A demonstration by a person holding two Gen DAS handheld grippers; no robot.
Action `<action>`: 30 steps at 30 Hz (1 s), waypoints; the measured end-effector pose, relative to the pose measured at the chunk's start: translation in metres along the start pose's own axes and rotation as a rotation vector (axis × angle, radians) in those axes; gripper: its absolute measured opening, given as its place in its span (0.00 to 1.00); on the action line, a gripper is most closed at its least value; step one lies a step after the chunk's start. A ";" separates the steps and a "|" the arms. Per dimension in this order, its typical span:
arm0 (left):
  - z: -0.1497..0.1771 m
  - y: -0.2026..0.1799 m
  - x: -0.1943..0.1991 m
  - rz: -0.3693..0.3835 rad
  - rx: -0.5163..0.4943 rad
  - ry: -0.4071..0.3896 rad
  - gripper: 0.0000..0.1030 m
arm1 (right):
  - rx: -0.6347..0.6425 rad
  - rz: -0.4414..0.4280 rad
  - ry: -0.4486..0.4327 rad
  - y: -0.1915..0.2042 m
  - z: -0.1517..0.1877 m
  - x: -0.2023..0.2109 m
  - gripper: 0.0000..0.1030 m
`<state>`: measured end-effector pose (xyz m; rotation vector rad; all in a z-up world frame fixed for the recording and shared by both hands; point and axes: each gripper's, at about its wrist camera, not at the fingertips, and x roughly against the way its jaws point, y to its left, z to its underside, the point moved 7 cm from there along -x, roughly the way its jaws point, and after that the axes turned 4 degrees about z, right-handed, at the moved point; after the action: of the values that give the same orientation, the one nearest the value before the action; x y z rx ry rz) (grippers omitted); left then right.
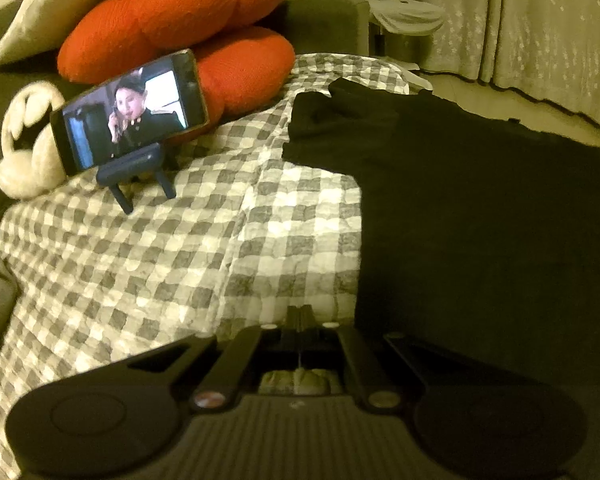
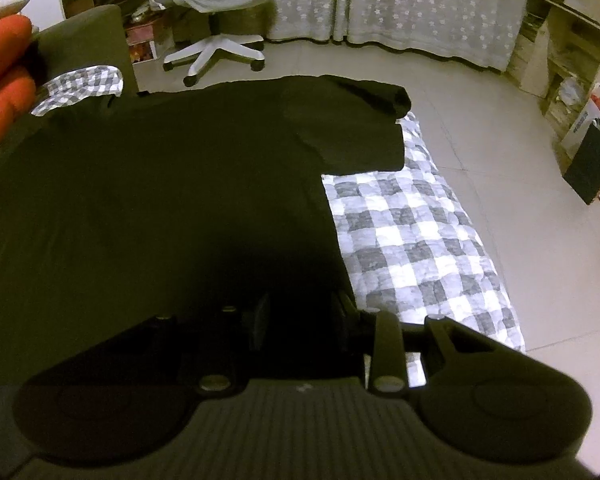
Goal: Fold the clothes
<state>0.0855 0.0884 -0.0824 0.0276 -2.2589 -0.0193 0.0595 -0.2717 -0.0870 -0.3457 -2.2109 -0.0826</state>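
The black shirt lay spread flat on the checked quilt, one sleeve folded inward. The left gripper was fully closed, empty, over the quilt. The right gripper stood partly open above the shirt's edge; any hold could not be told.

1. a grey-and-white checked quilt covers the surface, running to its edge by the tiled floor.
2. a black t-shirt lies spread flat on it, one short sleeve out to the side.
3. a phone on a small dark stand stands on the quilt.
4. orange cushions rest at the far end, a white plush toy beside the phone.
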 end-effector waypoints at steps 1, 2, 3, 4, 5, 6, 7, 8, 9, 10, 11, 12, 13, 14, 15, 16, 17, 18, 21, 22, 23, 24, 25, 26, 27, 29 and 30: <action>0.000 0.001 0.000 0.014 0.010 0.007 0.00 | -0.002 0.002 0.000 0.000 0.000 0.000 0.34; 0.000 0.002 0.001 0.029 0.020 0.013 0.00 | -0.005 0.003 -0.001 -0.001 -0.001 0.000 0.35; 0.000 0.003 0.002 0.046 0.029 0.017 0.01 | -0.007 0.003 -0.002 -0.001 -0.001 0.000 0.35; -0.001 0.003 0.003 0.065 0.038 0.020 0.01 | -0.014 0.002 -0.004 -0.002 -0.002 0.000 0.35; -0.001 0.003 0.004 0.081 0.044 0.023 0.02 | -0.021 0.001 -0.007 -0.003 -0.003 0.000 0.35; -0.002 0.002 0.004 0.089 0.049 0.023 0.02 | -0.027 0.000 -0.010 -0.004 -0.004 0.001 0.35; -0.002 0.002 0.004 0.096 0.054 0.022 0.02 | -0.033 -0.001 -0.014 -0.005 -0.005 0.001 0.35; -0.003 0.002 0.004 0.097 0.058 0.020 0.02 | -0.034 0.000 -0.019 -0.006 -0.005 0.002 0.36; -0.003 0.001 0.003 0.096 0.060 0.020 0.02 | -0.035 -0.002 -0.024 -0.006 -0.006 0.002 0.36; -0.002 0.000 0.001 0.098 0.062 0.022 0.02 | -0.041 -0.011 -0.024 -0.006 -0.007 0.001 0.36; -0.003 0.000 0.001 0.103 0.063 0.023 0.02 | -0.047 -0.020 -0.025 -0.005 -0.008 0.001 0.36; -0.003 -0.002 0.001 0.105 0.059 0.022 0.02 | -0.053 -0.030 -0.026 -0.004 -0.008 0.000 0.36; -0.003 -0.003 0.002 0.106 0.055 0.021 0.02 | -0.057 -0.043 -0.029 -0.003 -0.010 0.000 0.36; -0.003 -0.004 0.002 0.106 0.051 0.018 0.03 | -0.061 -0.057 -0.033 -0.001 -0.011 0.001 0.36; -0.004 -0.004 0.003 0.105 0.047 0.015 0.05 | -0.058 -0.069 -0.043 0.003 -0.012 0.002 0.36; -0.004 -0.005 0.004 0.104 0.043 0.011 0.06 | -0.053 -0.078 -0.046 0.006 -0.013 0.002 0.36; -0.005 -0.005 0.003 0.096 0.038 0.010 0.09 | -0.047 -0.085 -0.047 0.009 -0.013 0.002 0.36; -0.004 -0.004 0.000 0.077 0.030 0.009 0.10 | -0.038 -0.090 -0.037 0.012 -0.012 -0.001 0.37; -0.006 -0.005 -0.006 0.041 0.009 0.007 0.10 | 0.003 -0.080 -0.031 0.020 -0.009 -0.008 0.40; -0.007 -0.005 -0.006 0.039 0.007 0.004 0.10 | 0.014 -0.074 -0.036 0.021 -0.010 -0.008 0.40; -0.008 -0.004 -0.006 0.040 0.006 -0.001 0.10 | 0.006 -0.075 -0.036 0.020 -0.011 -0.009 0.40; -0.009 -0.004 -0.006 0.042 0.005 -0.006 0.10 | -0.008 -0.078 -0.034 0.018 -0.011 -0.009 0.40; -0.009 -0.003 -0.007 0.044 0.001 -0.007 0.10 | -0.012 -0.079 -0.034 0.017 -0.012 -0.010 0.40; -0.009 -0.003 -0.008 0.045 -0.003 -0.007 0.10 | -0.012 -0.076 -0.035 0.016 -0.012 -0.010 0.40; -0.009 -0.002 -0.009 0.047 -0.008 -0.007 0.10 | -0.016 -0.073 -0.037 0.014 -0.013 -0.010 0.40; -0.009 -0.002 -0.010 0.051 -0.019 -0.009 0.10 | -0.034 -0.071 -0.040 0.008 -0.014 -0.011 0.39; -0.009 -0.002 -0.009 0.055 -0.030 -0.010 0.10 | -0.049 -0.072 -0.041 0.003 -0.014 -0.012 0.39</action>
<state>0.0984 0.0862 -0.0834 -0.0503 -2.2682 -0.0244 0.0779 -0.2736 -0.0878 -0.2972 -2.2649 -0.1706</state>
